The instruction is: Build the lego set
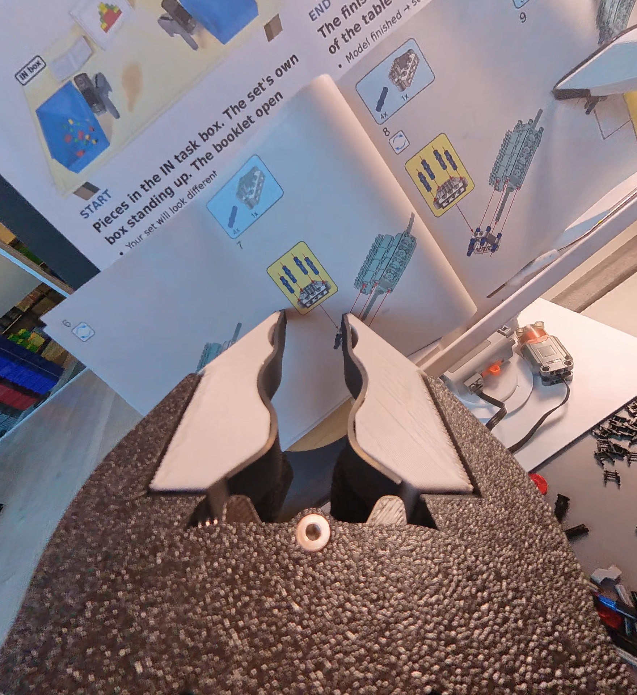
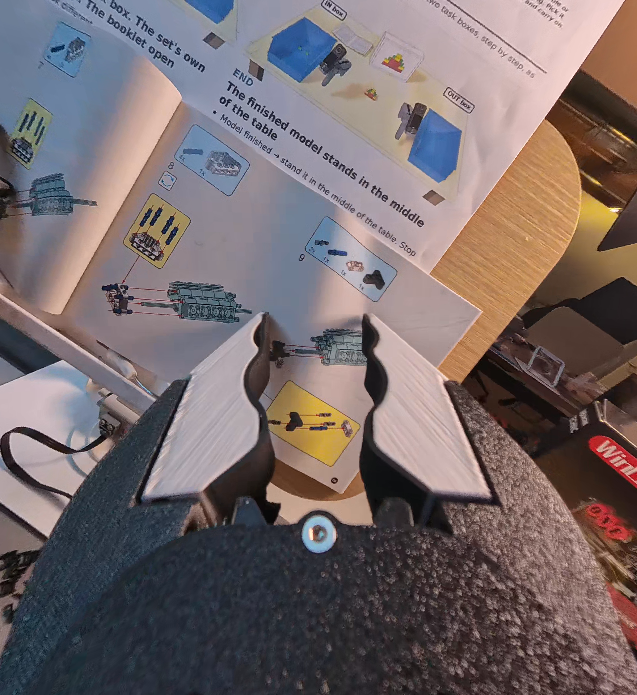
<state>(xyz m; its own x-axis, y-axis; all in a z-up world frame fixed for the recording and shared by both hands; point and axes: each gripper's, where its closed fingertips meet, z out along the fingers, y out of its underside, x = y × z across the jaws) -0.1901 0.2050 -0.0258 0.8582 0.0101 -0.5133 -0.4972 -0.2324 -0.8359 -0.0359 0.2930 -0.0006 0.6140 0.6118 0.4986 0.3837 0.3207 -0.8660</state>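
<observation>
1. Our left claw (image 1: 313, 319) stands narrowly parted and empty, tips close before the open booklet (image 1: 181, 301), our landmark.
2. Right of the booklet, a grey motor (image 1: 544, 351) with a black cable lies on the white tray (image 1: 610, 395); small black pieces (image 1: 633, 425) are scattered beyond it on the worktop.
3. Our right claw (image 2: 315, 319) gapes wider, empty, over the booklet's right-hand page (image 2: 234, 233).
4. Behind the booklet stands a printed sheet (image 2: 347, 124).
</observation>
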